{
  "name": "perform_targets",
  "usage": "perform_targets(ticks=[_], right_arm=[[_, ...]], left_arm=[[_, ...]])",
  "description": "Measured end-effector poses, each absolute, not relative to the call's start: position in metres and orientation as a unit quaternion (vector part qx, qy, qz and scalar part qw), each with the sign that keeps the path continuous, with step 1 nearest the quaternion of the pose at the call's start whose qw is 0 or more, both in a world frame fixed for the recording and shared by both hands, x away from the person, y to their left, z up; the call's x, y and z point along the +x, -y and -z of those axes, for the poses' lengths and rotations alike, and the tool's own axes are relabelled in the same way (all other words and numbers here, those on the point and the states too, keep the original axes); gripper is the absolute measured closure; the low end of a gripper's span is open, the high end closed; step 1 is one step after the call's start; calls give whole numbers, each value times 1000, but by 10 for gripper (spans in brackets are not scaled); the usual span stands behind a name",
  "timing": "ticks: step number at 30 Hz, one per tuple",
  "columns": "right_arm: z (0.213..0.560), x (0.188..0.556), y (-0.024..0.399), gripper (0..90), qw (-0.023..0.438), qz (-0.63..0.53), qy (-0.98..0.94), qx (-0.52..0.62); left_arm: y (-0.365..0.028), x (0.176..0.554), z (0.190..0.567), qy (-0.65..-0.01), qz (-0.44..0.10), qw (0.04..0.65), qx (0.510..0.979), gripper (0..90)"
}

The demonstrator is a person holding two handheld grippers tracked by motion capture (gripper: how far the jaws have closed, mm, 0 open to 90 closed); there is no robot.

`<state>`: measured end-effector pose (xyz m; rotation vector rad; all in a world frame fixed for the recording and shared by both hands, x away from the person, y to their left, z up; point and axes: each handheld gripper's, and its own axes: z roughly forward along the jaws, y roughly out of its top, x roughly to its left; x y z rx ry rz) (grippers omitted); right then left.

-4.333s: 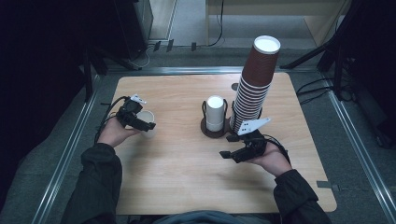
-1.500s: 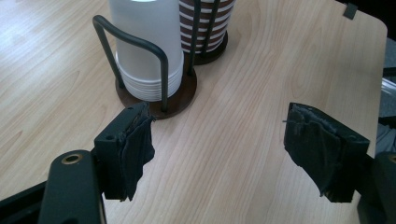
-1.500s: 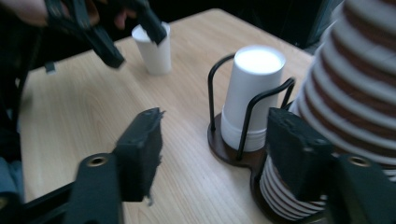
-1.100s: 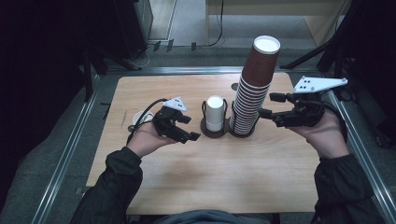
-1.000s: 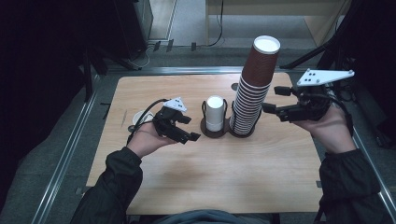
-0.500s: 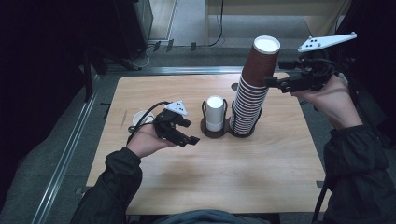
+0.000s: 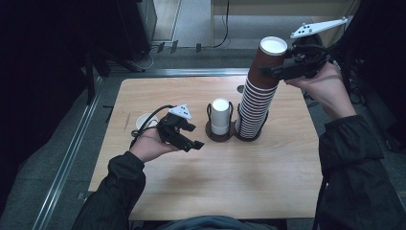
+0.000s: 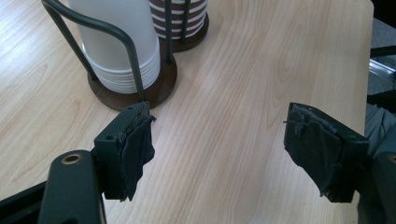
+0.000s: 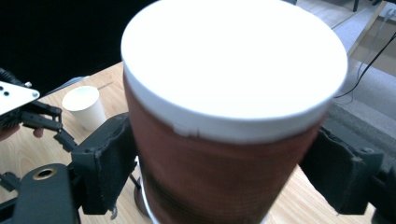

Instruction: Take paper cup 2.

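Brown paper cups stand upside down in a tall stack near the far right corner of the wooden table, held in a dark wire holder. The right gripper is up at the top cup. Its jaws have just been opening, and now they stand wide, one on each side of that cup. In the right gripper view the left pad looks right against the cup wall, but I cannot tell if it presses. The right pad looks a little apart.

Just left of the brown stack, a short stack of white cups sits in the same kind of holder. One single white cup stands near the left edge of the table.

The left gripper hangs low over the table, in front of the white stack. Its jaws are partly open and there is nothing between them.

I think the step in hand is getting hold of the top brown cup. Next, the right jaws should close gently on it, not too hard, or the paper will crush. Then lift straight up, so the cups below stay put and the stack does not tip.
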<state>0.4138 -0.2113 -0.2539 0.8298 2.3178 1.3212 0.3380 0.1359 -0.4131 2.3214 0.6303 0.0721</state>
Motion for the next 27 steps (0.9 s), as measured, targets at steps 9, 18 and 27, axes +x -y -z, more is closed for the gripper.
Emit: perform_targets(ticks=[9, 18, 27], right_arm=[[254, 418, 205, 164, 174, -471, -812, 297], [251, 418, 202, 178, 182, -458, -820, 291], [241, 416, 202, 187, 189, -464, -816, 288]], left_arm=[[-138, 338, 413, -246, -29, 361, 899, 235], [-138, 338, 414, -245, -30, 358, 900, 235], [-138, 338, 415, -246, -30, 356, 901, 235]])
